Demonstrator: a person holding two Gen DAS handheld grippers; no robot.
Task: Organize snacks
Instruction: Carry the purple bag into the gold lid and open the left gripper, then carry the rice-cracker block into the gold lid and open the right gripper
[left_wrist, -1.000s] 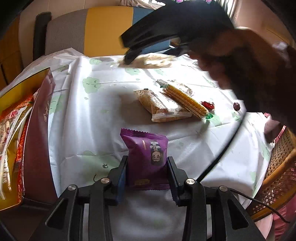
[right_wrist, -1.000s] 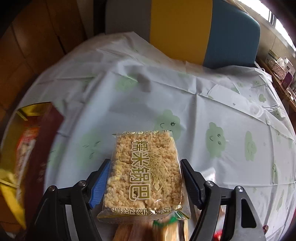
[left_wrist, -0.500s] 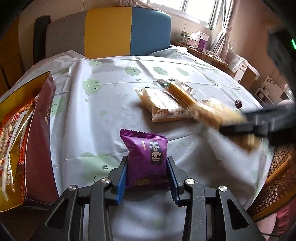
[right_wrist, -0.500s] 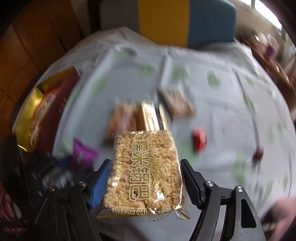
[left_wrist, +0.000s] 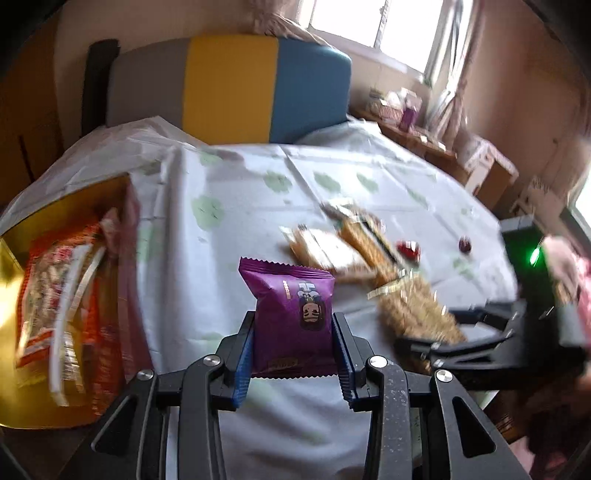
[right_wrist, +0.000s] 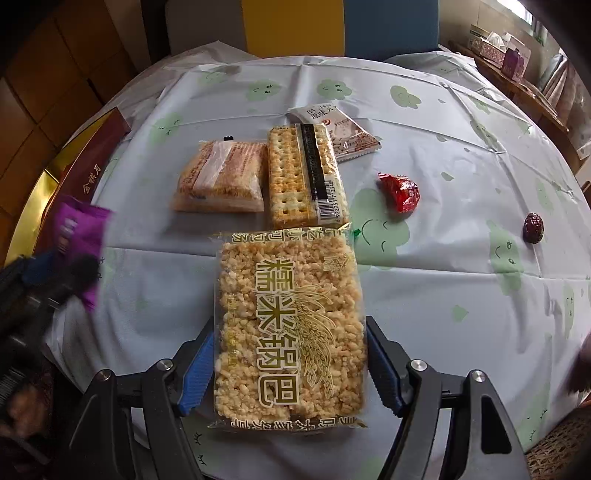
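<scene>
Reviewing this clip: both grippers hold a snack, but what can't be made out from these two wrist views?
- Gold box contents: left wrist view, motion-blurred; right wrist view cuts it at the edge.
- Purple packet print: too small and blurred; its lower end hidden by the left gripper.
- Rice cracker pack: hides the table beneath; right gripper pads cover its sides.
- Small dark item: too small to identify.

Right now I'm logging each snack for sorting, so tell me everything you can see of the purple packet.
The purple packet is a small glossy pillow pouch, foil-like, with zigzag sealed ends and a cartoon face printed on its front. It looks puffed and unopened. It stands upright in the left claw, whose blue pads press its two sides, above the white tablecloth. Nothing else touches it. The open gold box lies to its left.
</scene>
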